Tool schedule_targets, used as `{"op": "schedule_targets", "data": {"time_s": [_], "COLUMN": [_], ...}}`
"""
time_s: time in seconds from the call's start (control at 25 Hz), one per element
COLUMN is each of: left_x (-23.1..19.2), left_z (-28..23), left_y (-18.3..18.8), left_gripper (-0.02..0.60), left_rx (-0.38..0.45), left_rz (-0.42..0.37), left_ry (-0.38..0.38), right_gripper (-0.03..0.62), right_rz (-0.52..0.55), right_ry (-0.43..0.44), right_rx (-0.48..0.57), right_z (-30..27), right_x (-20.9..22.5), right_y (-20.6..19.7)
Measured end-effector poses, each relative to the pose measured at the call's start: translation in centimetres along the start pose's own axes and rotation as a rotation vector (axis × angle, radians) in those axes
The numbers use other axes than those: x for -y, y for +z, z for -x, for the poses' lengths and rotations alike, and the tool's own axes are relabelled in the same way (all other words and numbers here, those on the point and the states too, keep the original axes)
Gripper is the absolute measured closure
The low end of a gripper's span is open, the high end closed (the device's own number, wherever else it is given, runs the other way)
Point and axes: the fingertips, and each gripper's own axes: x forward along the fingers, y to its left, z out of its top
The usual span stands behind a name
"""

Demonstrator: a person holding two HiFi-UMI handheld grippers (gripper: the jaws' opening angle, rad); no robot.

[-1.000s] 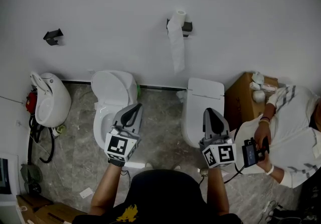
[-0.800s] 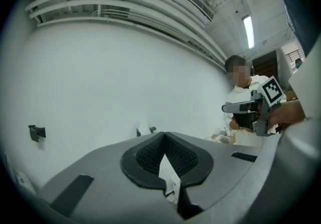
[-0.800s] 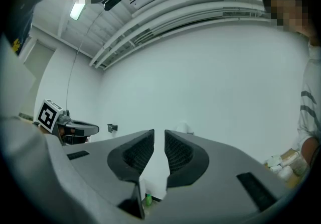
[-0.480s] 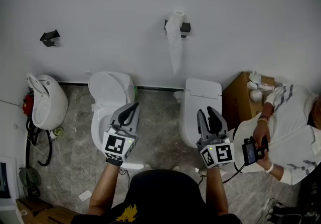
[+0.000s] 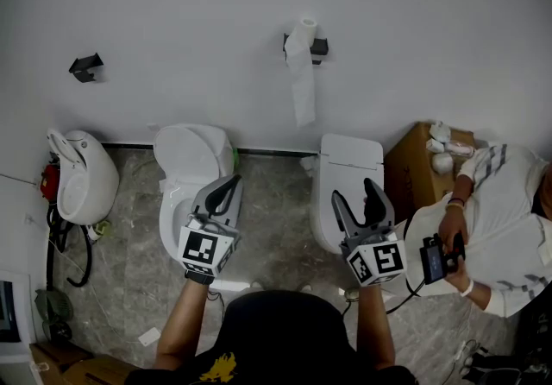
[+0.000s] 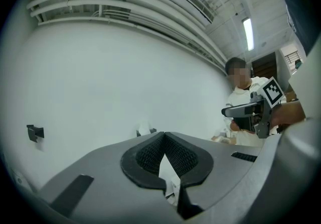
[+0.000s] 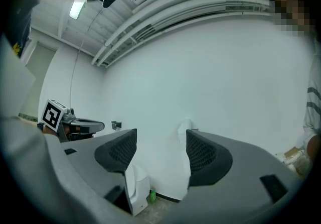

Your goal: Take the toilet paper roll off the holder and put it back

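Hanging item: the toilet paper roll (image 5: 308, 27) sits on the holder (image 5: 321, 47), fixed to the white wall. A loose strip of paper trails straight down below the holder.
Left hand-held gripper (image 5: 228, 188): jaws narrow, tips meeting, nothing between them. It is held level, well below and to the left of the holder, and clear of it.
Right hand-held gripper (image 5: 355, 193): jaws stand apart and have just been opening, with nothing between the pads. It is well below the holder and slightly to the right. Its own view shows the roll and strip far off, in line with the gap.
Fixtures: a toilet with raised lid (image 5: 191, 154) stands below and left of the holder, and a closed toilet (image 5: 349, 169) below and right.
Wall bracket (image 5: 86, 66): far left of the holder, at about the same height.
Bystander: a seated person (image 5: 509, 219) at the far lower right of the holder, holding a dark device.
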Motion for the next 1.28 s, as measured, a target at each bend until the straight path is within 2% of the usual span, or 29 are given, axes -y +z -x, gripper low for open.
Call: {"op": "schedule_targets", "data": {"time_s": [0.2, 0.36, 0.6, 0.84, 1.28], "left_x": [-0.9, -2.0, -4.3, -6.2, -8.9], "left_z": [0.8, 1.3, 0.7, -2.5, -12.1], "left_y": [0.2, -0.5, -0.7, -1.4, -0.5], "left_gripper": [0.563, 0.564, 0.563, 0.563, 0.563], "left_rx": [0.008, 0.008, 0.015, 0.011, 0.006], "left_rz": [-0.006, -0.011, 0.009, 0.007, -0.004], "left_ry": [-0.018, -0.048, -0.047, -0.028, -0.01], "right_gripper": [0.271, 0.255, 0.22, 0.209, 0.178], "right_rz": [-0.015, -0.02, -0.014, -0.007, -0.021], "right_ry": [-0.002, -0.025, -0.041, -0.044, -0.04], "right_rx": [0.01, 0.008, -0.015, -0.008, 0.003], "right_z": [-1.1, -2.1, -3.6, -6.5, -14.3], "right_x": [-1.5, -2.6, -3.3, -0.9, 5.9], "right_y": [-0.2, -0.3, -0.4, -0.8, -0.4]}}
